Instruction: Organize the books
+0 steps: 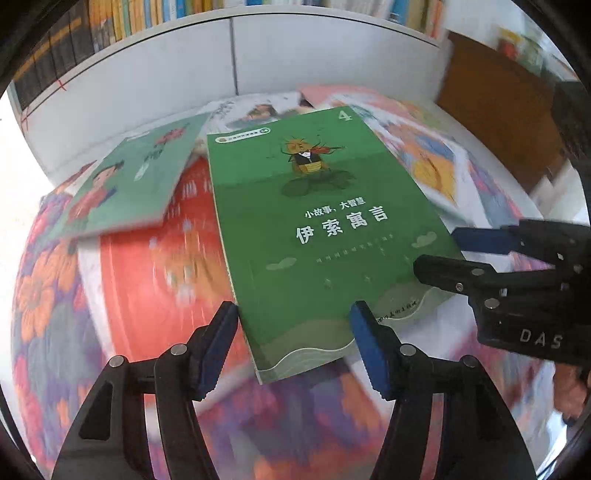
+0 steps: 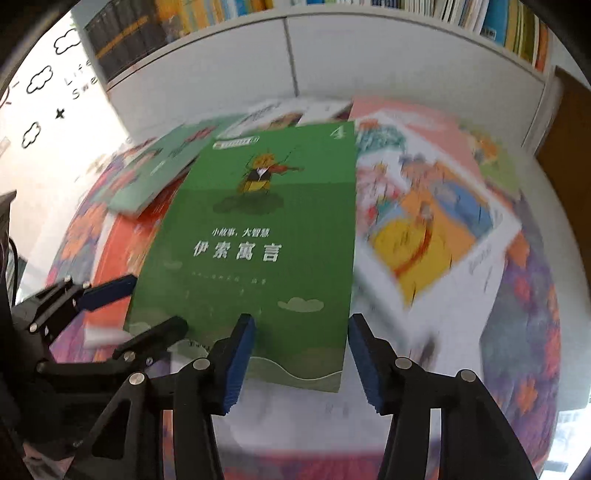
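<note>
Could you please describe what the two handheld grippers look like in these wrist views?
Both are alike: the left gripper and the right gripper have glossy black plastic linkage arms joined by round silver pins, each finger tipped with a ribbed blue pad. White lettering "DAS" marks the right gripper's body.

We cannot read the spines of the shelved books, cut off by the top edge. The picture book on the right is smeared by blur. The green book covers most of the red book beneath, and its smallest print stays unreadable.
</note>
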Motion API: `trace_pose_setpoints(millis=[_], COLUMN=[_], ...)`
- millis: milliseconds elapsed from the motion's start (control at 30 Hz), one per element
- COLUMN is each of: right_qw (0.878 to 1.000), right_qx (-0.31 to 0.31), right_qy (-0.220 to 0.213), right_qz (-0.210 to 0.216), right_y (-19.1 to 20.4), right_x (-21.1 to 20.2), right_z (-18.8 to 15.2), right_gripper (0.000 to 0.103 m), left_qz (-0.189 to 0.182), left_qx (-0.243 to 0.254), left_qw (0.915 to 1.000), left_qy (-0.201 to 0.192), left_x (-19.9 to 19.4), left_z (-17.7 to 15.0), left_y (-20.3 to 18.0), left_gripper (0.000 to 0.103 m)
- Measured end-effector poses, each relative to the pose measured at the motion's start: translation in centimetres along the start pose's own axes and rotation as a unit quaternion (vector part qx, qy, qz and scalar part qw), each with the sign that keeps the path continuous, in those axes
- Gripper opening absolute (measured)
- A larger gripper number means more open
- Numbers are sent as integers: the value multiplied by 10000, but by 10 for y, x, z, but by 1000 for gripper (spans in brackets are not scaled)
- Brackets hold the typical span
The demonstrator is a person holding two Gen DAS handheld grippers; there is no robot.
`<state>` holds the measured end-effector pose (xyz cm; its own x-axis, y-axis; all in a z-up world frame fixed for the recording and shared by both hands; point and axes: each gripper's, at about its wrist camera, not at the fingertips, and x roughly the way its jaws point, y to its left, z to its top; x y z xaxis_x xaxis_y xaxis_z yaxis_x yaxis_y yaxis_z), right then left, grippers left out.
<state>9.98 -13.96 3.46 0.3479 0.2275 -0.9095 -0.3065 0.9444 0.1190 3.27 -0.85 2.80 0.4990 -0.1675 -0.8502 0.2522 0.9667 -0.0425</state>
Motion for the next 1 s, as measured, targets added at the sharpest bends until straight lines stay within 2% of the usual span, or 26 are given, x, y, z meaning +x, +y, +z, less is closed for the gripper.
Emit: trace_pose_setpoints(millis=[100, 200, 267, 300, 433, 633, 833, 900, 933, 1000], right_qw=[9994, 9954, 9915, 9900, 9841, 9808, 9717, 9701, 9724, 9728], right_qx=[-74, -280, -264, -111, 347, 435, 733, 878, 965, 1123], right_qy=[303, 690, 798, 823, 757, 699, 609, 577, 544, 523], right_qz=[170, 604, 989, 1144, 1572, 1766, 2163, 2189, 2052, 1958], right_y=[7, 12, 6, -2, -25, -30, -47, -51, -53, -51], right_x=[-14, -29, -37, -38, -34, -25, -20, -19, -22, -24], right_z=[-43, -94, -116, -122, -116, -90, -78, -77, -79, -80], right_gripper=[52, 52, 52, 52, 50, 51, 52, 48, 39, 36], left_qz=[-214, -527, -517, -542, -912, -1162, -1285, -1211, -1204, -1291], left_qx=[105, 173, 94, -18, -609, -919, -1090, -1143, -1181, -1262], left_qw=[9993, 9975, 9976, 9976, 9930, 9881, 9852, 9856, 9852, 9831], left_qy=[273, 447, 455, 424, 450, 406, 307, 285, 294, 288], left_x=[-20, -38, -42, -42, -31, -13, -6, -6, -7, -9], left_z=[-44, -83, -94, -93, -76, -55, -44, -43, -43, -45], left_y=[-9, -14, -10, -5, 24, 37, 43, 42, 42, 46], left_gripper=[60, 59, 49, 47, 42, 37, 35, 35, 35, 34])
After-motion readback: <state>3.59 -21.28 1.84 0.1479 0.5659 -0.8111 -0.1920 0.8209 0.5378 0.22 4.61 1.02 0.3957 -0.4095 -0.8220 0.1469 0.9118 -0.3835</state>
